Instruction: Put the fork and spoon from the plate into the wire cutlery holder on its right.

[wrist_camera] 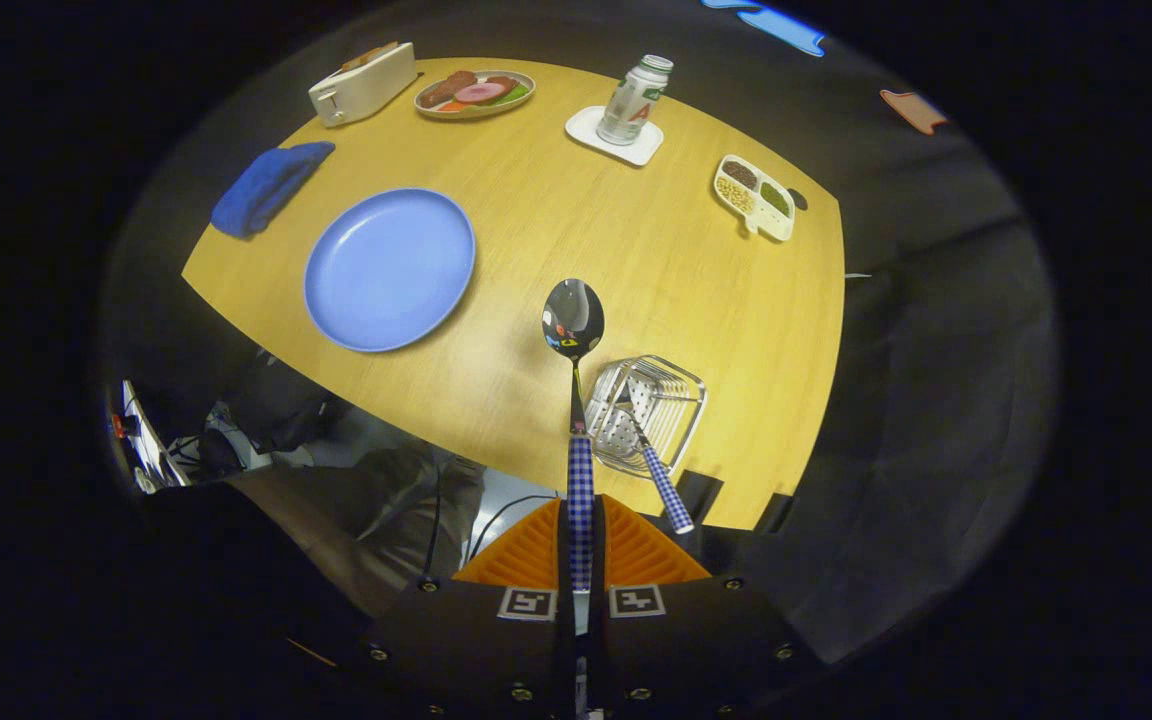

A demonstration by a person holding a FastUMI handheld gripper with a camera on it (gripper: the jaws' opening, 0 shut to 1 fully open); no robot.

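Jaws pinch the spoon (574, 318) by its checked handle, bowl out at 12 o'clock, holder (648, 412) with fork (658, 478) at 1 o'clock; stiff, light, slick metal, so the patterned handle grip suits.

Far side of table (556, 230) — toaster (363, 83), food dish (474, 93), bottle (636, 100), blue cloth (269, 186).

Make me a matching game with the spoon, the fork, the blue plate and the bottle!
Things:
1. spoon
2. fork
3. blue plate
4. bottle

Places:
A. on a white coaster
B. standing in the wire cutlery holder
C. held by its handle in the shut gripper
D. bare, on the table beside a blue cloth

Pairs: 1-C, 2-B, 3-D, 4-A
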